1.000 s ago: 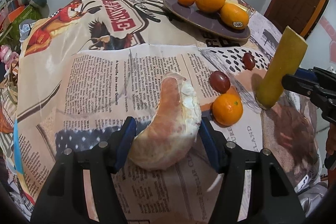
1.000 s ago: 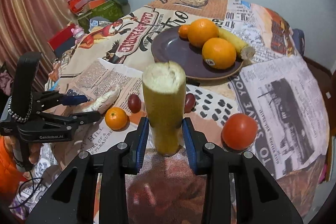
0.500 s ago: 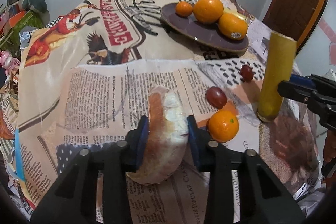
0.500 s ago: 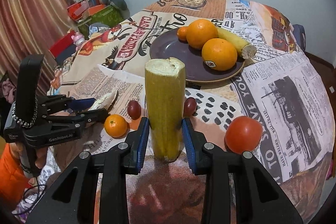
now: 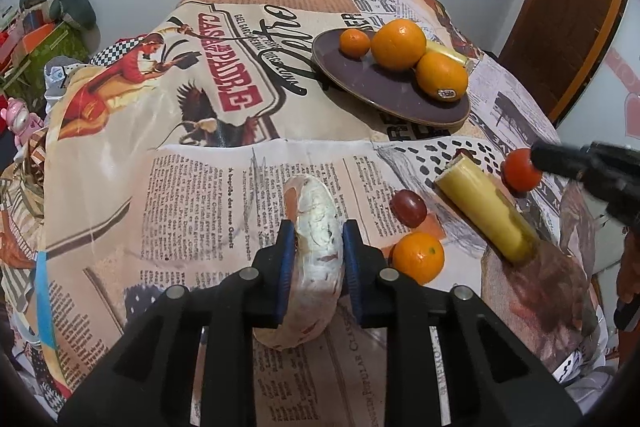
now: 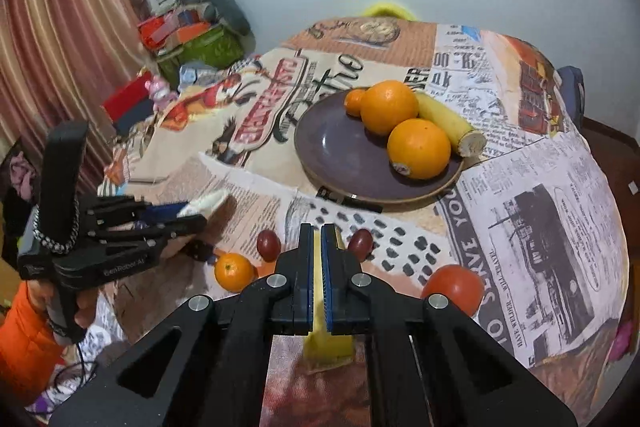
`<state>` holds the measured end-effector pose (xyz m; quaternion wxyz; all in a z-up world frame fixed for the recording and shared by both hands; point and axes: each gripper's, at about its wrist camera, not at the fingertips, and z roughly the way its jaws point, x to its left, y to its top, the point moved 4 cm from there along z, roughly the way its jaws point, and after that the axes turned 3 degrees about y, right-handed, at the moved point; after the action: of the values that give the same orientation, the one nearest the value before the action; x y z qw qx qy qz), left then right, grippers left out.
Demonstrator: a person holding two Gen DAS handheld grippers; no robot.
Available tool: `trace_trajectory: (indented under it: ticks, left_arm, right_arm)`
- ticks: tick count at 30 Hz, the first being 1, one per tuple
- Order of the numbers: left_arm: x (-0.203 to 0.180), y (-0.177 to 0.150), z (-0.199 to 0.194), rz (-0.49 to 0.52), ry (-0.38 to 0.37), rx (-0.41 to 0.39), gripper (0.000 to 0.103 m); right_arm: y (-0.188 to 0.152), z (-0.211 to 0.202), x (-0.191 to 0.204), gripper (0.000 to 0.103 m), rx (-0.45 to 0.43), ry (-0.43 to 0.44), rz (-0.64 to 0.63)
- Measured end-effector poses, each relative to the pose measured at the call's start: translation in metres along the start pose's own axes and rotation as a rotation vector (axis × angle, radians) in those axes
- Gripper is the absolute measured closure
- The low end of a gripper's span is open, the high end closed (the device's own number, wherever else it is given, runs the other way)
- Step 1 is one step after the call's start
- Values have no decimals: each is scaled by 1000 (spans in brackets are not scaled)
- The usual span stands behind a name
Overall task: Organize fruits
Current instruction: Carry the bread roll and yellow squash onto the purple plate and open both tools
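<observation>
Left wrist view, nearest: left gripper (image 5: 318, 227) clamped on a pale peeled fruit wedge (image 5: 312, 195), blue pads pressing both flanks (jaws just closed in on it).
Wedge: down on the newsprint tablecloth (image 5: 200, 187), far tip poking out past the pads.
Right wrist view, nearest: right gripper (image 6: 318, 227) pressed together, only a sliver of yellow showing through the slit; jaws just finished closing, gripping nothing.
Banana piece (image 5: 486, 213): lying slantwise on the cloth beneath the right gripper, cut end toward the plate.
Just beside, left of the banana piece: small mandarin (image 5: 418, 257), then a dark grape (image 5: 408, 207) a little farther.
Other side: second grape (image 6: 360, 239) and a tomato (image 5: 520, 171), near the right gripper's tip.
In the way: mandarin and grapes between the two grippers.
Farther back: dark plate (image 5: 360, 79) holding two oranges (image 5: 398, 43), a small mandarin and a banana at the rear edge.
Changed: banana piece upright between spread right jaws a second ago, now toppled; wedge formerly loose between wide left jaws, now pinched.
</observation>
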<state>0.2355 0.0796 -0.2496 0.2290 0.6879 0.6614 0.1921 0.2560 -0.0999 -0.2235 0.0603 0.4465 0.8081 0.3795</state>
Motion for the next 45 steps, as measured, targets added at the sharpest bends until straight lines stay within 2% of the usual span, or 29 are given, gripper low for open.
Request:
trace_trajectory:
  ticks: [2, 5, 8, 12, 25, 29, 33, 45]
  left_arm:
    - [1, -2, -1, -3, 0, 0, 79]
    - [3, -3, -1, -7, 0, 2, 79]
    - [4, -5, 0, -8, -1, 6, 80]
    - [3, -8, 3, -3, -4, 9, 80]
    - [6, -3, -3, -26, -2, -6, 80]
    - [4, 1, -10, -24, -3, -24, 80]
    - [-1, 10, -18, -17, 0, -48, 81]
    - [-18, 59, -29, -12, -30, -139, 81]
  right_arm:
    - [-9, 8, -1, 97, 37, 3, -1]
    - [-24, 22, -1, 85, 99, -15, -12]
    - [-32, 32, -3, 77, 124, -51, -25]
    - [-29, 37, -7, 72, 131, -43, -19]
    - [-25, 60, -4, 70, 178, -81, -69]
    - [-24, 56, -5, 70, 158, -65, -34]
    - [-19, 40, -4, 71, 102, -45, -8]
    - [32, -5, -9, 71, -84, -58, 5]
